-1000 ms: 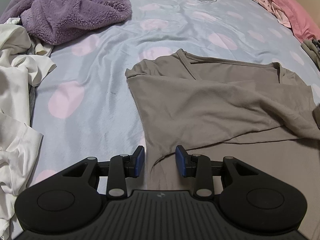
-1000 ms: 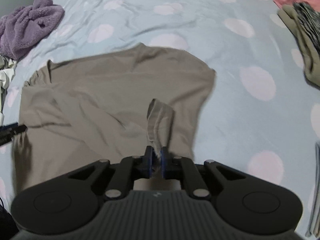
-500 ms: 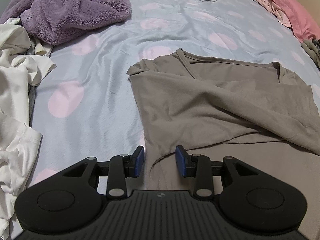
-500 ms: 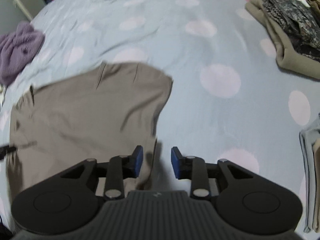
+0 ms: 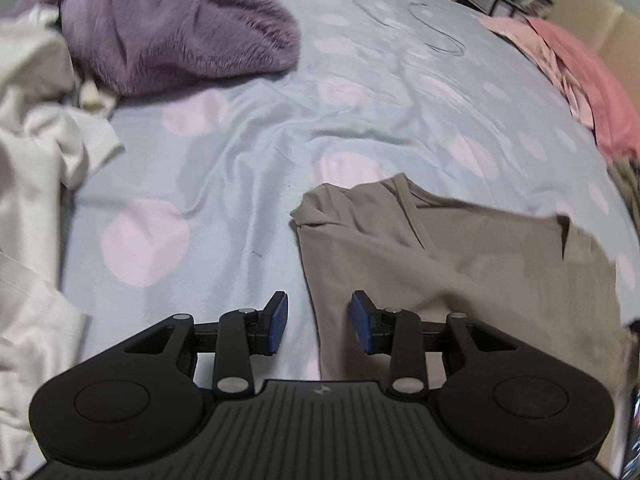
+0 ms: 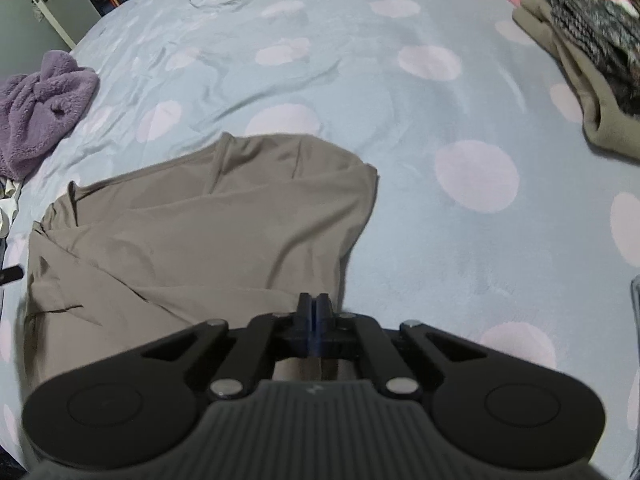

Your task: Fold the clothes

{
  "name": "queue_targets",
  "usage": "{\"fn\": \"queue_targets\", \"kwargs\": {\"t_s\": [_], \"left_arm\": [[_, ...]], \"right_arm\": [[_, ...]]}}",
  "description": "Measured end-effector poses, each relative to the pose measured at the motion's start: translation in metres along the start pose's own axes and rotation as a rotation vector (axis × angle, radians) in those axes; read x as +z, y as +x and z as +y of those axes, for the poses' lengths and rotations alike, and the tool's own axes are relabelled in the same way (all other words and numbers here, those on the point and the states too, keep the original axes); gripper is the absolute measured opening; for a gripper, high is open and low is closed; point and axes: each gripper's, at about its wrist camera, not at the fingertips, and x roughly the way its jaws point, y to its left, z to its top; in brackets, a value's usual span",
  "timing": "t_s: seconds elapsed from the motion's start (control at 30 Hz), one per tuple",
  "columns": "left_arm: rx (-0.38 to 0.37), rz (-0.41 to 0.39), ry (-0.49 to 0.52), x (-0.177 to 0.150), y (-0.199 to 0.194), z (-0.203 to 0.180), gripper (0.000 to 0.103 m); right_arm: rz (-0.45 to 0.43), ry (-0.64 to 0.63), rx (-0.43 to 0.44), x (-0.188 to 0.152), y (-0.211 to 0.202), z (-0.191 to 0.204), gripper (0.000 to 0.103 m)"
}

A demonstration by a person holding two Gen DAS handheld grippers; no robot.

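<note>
On my far left lie the white clothes [image 5: 36, 184] and the purple fleece [image 5: 160, 24], both well apart from the work. My left gripper [image 5: 318, 322] has its jaws wide and empty, straddling the left edge of the taupe shirt [image 5: 460, 264], which lies spread on the dotted bedsheet [image 5: 240, 168] with one side already laid over. It looks thin, light and limp; I judge it will drape and crease rather than hold a line, and may slide on itself. My right gripper [image 6: 314, 310] has its jaws pressed together at the shirt's near right edge; whether cloth is pinched between them I cannot tell. I would take hold at the hem corners or along a seam, both sides level. Further right sits a stack of folded clothes [image 6: 592, 68].
</note>
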Motion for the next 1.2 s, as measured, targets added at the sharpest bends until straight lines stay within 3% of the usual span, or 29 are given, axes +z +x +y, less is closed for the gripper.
{"fn": "queue_targets", "kwargs": {"t_s": [0.03,0.17,0.2,0.47,0.57,0.63,0.83,0.9,0.97,1.0,1.07,1.2], "left_arm": [[-0.007,-0.002,-0.010,0.000,0.005,0.001,0.032],[-0.001,-0.031,0.005,-0.003,0.015,-0.007,0.003],[0.018,-0.040,0.021,-0.004,0.016,-0.011,0.000],[0.065,-0.064,0.026,-0.005,0.014,-0.010,0.000],[0.069,-0.063,0.036,-0.005,0.013,-0.012,0.000],[0.067,-0.061,0.030,-0.004,0.013,-0.012,0.000],[0.066,-0.067,0.024,-0.005,0.009,-0.012,0.000],[0.066,-0.069,0.026,-0.006,0.008,-0.012,0.000],[0.069,-0.073,0.034,-0.006,0.008,-0.013,0.000],[0.071,-0.076,0.039,-0.006,0.007,-0.014,0.000],[0.076,-0.083,0.046,-0.007,0.006,-0.015,0.000],[0.081,-0.094,0.057,-0.007,0.003,-0.016,0.000]], "right_arm": [[-0.007,-0.005,-0.001,0.001,-0.003,0.001,0.002],[-0.058,-0.010,-0.018,0.005,-0.016,0.003,0.002],[-0.078,-0.006,-0.028,0.008,-0.018,0.002,0.002],[-0.080,0.044,-0.078,0.020,-0.002,-0.013,0.003],[-0.087,0.032,-0.091,0.018,-0.006,-0.014,0.011],[-0.083,0.031,-0.071,0.014,-0.009,-0.016,0.032],[0.011,0.011,0.018,-0.008,-0.007,-0.016,0.032],[0.047,0.000,0.029,-0.016,-0.002,-0.013,0.032],[0.058,-0.005,0.020,-0.022,0.003,-0.011,0.025],[0.065,0.001,0.025,-0.023,0.004,-0.012,0.004],[0.064,0.035,0.049,-0.023,0.002,-0.014,0.002],[-0.030,0.094,0.109,-0.013,-0.030,-0.015,0.002]]}}
